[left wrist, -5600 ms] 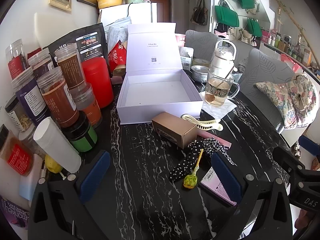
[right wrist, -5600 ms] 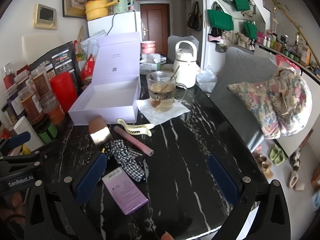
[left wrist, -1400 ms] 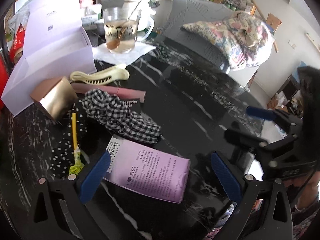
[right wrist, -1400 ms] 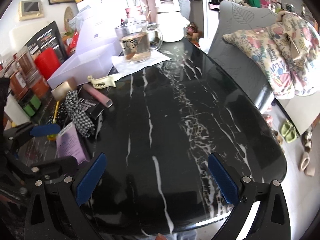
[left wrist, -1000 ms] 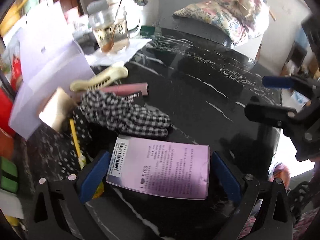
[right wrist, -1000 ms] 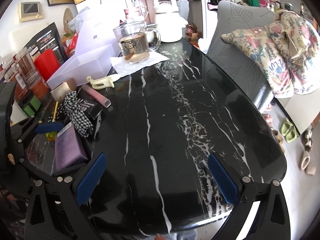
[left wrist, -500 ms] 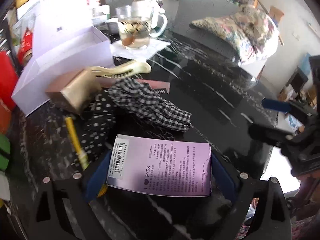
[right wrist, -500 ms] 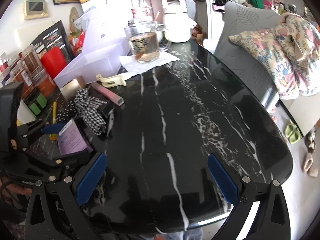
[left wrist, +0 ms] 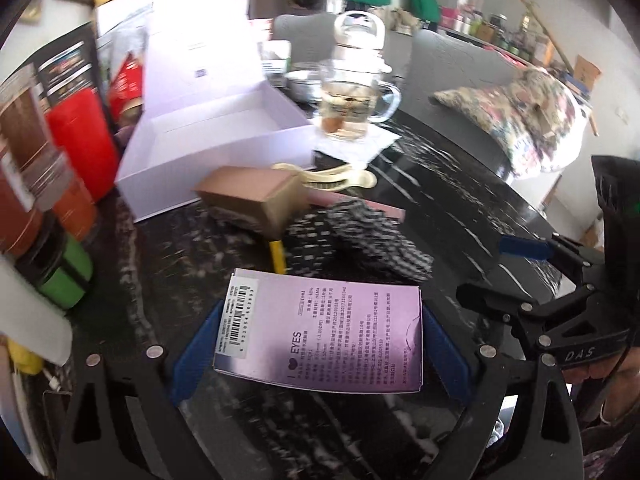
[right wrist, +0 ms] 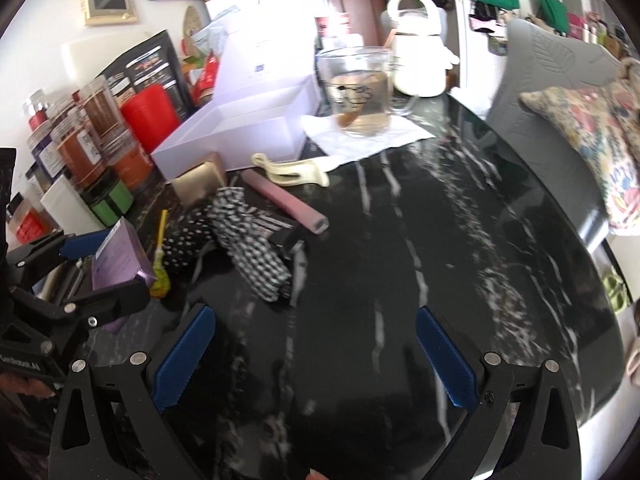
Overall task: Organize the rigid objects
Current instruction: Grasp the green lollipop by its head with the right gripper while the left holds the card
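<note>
My left gripper point(left wrist: 320, 344) is shut on a flat purple box point(left wrist: 340, 320), blue pads pressed on its two short ends, and holds it above the black marble table point(left wrist: 460, 184). The right wrist view shows this box point(right wrist: 118, 258) at the far left. Beyond it lie a checked scrunchie point(left wrist: 372, 236), a yellow-stick lollipop point(left wrist: 277, 256), a gold box point(left wrist: 256, 196), a cream hair claw point(left wrist: 332, 176) and a pink tube point(right wrist: 284, 200). Behind them stands an open white gift box point(left wrist: 200, 176), empty. My right gripper point(right wrist: 314, 336) is open over bare tabletop.
Jars point(right wrist: 88, 132) and a red canister point(left wrist: 80, 132) crowd the left side. A glass mug point(right wrist: 362, 96) on a napkin and a white kettle point(right wrist: 416, 64) stand at the back. A grey chair with a floral cushion point(right wrist: 592, 140) borders the table's right edge.
The left gripper has closed on the purple box, lifted it off the table and swung toward the white box. The right gripper has shifted closer to the pile.
</note>
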Tool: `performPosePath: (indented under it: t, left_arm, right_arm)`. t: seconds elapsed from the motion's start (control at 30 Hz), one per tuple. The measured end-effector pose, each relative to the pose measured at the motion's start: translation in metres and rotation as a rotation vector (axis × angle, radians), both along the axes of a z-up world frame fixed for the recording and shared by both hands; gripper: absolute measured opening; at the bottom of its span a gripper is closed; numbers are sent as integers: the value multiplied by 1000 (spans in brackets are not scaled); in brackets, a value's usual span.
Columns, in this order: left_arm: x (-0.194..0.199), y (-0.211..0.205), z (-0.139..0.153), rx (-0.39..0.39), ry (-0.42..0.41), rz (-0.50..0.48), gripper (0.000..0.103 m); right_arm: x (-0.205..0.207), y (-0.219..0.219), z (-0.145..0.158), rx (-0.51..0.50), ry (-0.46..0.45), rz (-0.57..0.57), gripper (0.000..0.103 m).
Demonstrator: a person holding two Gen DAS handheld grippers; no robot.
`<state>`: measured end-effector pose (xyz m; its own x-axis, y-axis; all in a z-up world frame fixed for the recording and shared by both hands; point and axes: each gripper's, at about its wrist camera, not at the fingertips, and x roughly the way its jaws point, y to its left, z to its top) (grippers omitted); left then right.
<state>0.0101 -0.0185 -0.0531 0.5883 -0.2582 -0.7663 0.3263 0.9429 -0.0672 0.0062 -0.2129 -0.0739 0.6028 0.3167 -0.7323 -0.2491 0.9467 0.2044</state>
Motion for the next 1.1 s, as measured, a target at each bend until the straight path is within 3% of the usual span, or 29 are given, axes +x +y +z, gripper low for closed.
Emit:
performPosePath:
  t: [0.47, 0.67, 0.8, 0.87, 0.93, 1.1]
  left_arm:
    - [-3, 64, -8, 10, 22, 159, 95]
    - [-2, 84, -13, 5, 35, 199, 95]
    - [-3, 92, -17, -1, 43, 216, 95]
    - [-1, 95, -20, -9, 51, 219, 95]
    - [0, 98, -21, -9, 55, 227, 95]
    - [0, 105, -17, -19, 44, 231, 95]
  right_arm:
    - [11, 63, -5, 7, 56, 154, 90]
    - [9, 89, -6, 6, 57, 216, 81]
    - [9, 109, -13, -5, 56, 253, 71]
    - [11, 117, -19, -9, 66, 271, 62]
    - [14, 124, -23, -20, 76, 271, 47]
    - [20, 129, -29, 10, 98, 273, 40]
